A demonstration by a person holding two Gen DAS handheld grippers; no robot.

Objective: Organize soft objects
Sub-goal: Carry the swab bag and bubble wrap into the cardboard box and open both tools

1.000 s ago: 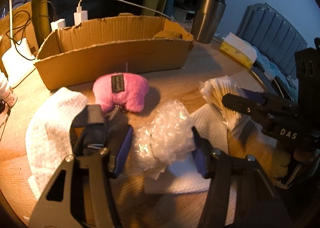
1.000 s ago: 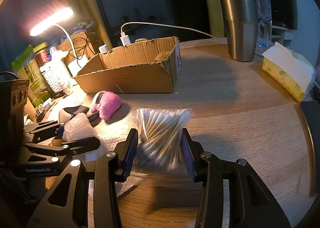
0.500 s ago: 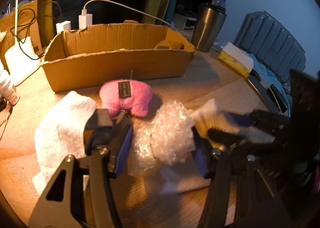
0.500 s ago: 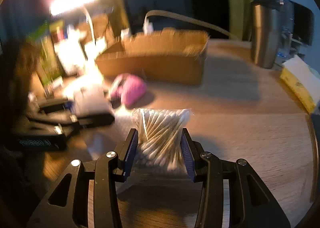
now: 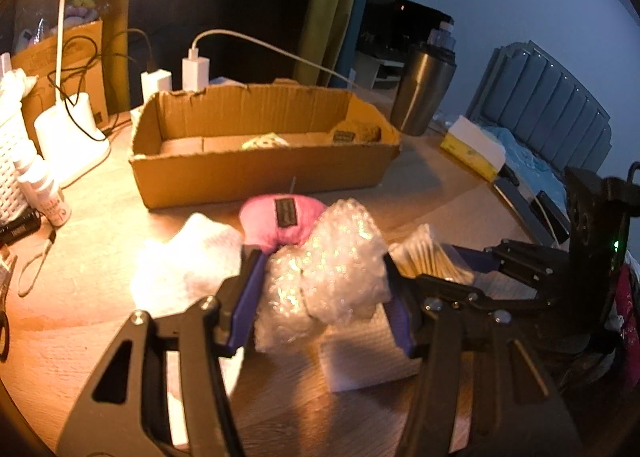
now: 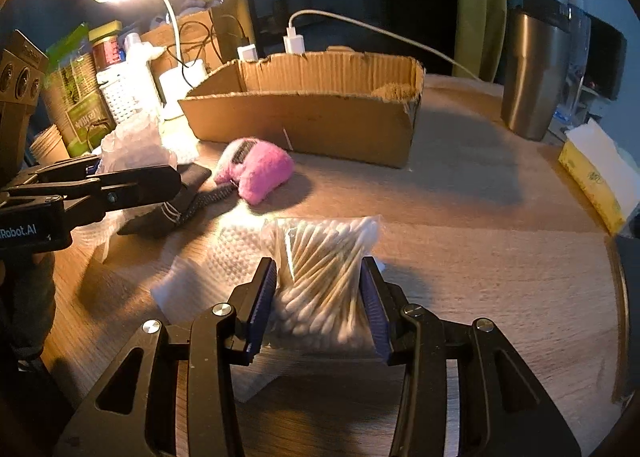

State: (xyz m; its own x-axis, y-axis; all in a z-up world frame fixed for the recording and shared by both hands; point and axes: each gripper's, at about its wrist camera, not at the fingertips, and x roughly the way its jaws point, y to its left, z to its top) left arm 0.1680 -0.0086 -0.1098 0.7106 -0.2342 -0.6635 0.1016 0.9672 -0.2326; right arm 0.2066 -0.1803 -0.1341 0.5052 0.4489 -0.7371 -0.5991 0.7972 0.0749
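Meanwhile, the left gripper (image 5: 326, 289) clamps a wad of bubble wrap (image 5: 328, 277) and the right gripper (image 6: 318, 297) clamps a bag of cotton swabs (image 6: 324, 265) above the wooden table (image 6: 500, 257), near a cardboard box (image 6: 312, 117).

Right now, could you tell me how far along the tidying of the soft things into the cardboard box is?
Partly done: the cardboard box already holds a couple of items. In hand: the left gripper clamps the bubble wrap, the right gripper the cotton swab bag. Left on the table: the pink plush and white cloths.
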